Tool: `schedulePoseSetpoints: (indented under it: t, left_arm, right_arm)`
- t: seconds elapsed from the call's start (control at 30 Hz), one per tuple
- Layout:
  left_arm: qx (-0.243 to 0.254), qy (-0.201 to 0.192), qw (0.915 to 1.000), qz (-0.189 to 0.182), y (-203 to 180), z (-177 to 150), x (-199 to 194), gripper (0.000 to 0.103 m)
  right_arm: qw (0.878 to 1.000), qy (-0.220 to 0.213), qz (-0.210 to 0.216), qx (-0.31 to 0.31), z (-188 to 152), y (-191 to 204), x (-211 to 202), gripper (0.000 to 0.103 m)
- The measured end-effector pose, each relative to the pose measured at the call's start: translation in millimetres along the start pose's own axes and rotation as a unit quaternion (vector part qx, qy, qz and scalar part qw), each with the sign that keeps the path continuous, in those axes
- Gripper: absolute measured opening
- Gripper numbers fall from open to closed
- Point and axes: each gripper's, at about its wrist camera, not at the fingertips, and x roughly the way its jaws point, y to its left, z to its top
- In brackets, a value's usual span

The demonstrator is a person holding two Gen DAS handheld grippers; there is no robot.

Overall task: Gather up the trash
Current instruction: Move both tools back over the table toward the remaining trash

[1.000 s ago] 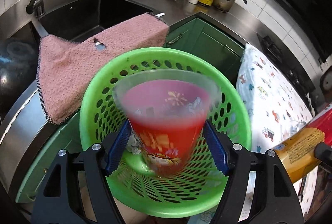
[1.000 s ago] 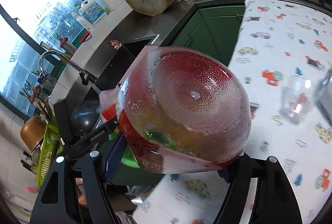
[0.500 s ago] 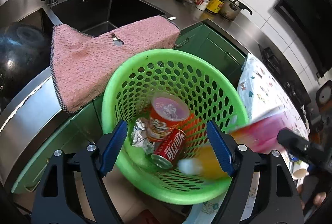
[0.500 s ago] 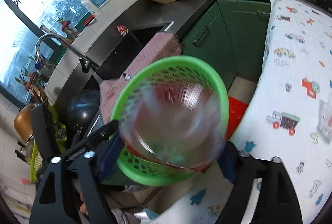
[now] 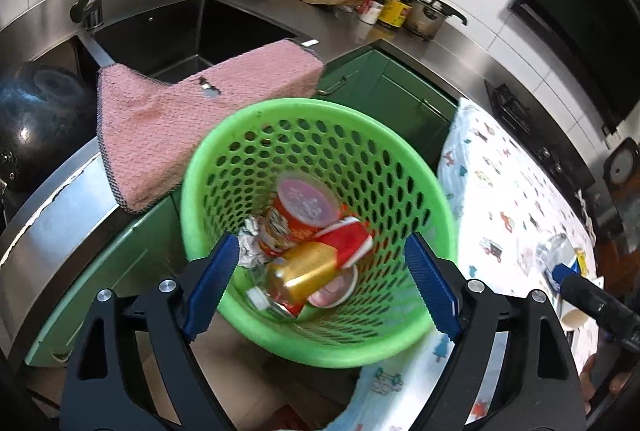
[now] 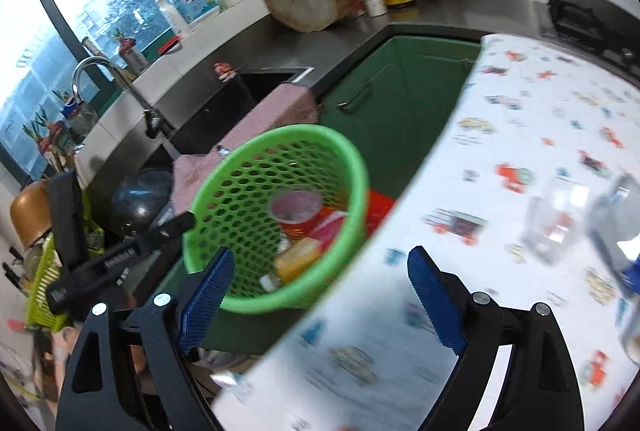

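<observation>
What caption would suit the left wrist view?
Open left gripper above a green basket holding cups and cans, beside a pink towel.

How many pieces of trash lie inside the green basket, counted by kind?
In the green basket, seen from the left wrist:
Printed paper cups: 2
Drink cans: 2, one gold, one red
Crumpled foil: 1
Small white cap or lid: 1
Total: 6 visible; anything buried underneath cannot be seen.
</observation>
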Motion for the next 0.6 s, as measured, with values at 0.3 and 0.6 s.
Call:
schedulePoseSetpoints:
  t: [0.3,0.6]
  left_arm:
    - [0.028,0.008,0.9991,-0.033,-48.2,-20.7,-6.1,0.086]
    - [0.067,0.021,0.9949,-0.072,-115.5,-46.4,-8.4,0.086]
  right_arm:
    - [0.994,-0.016,-0.105,0.041,-61.2,-73.0,-64.6,0.085]
    - [0.980,-0.045,-0.163,0.110,-107.3,-154.8,-139.0,0.085]
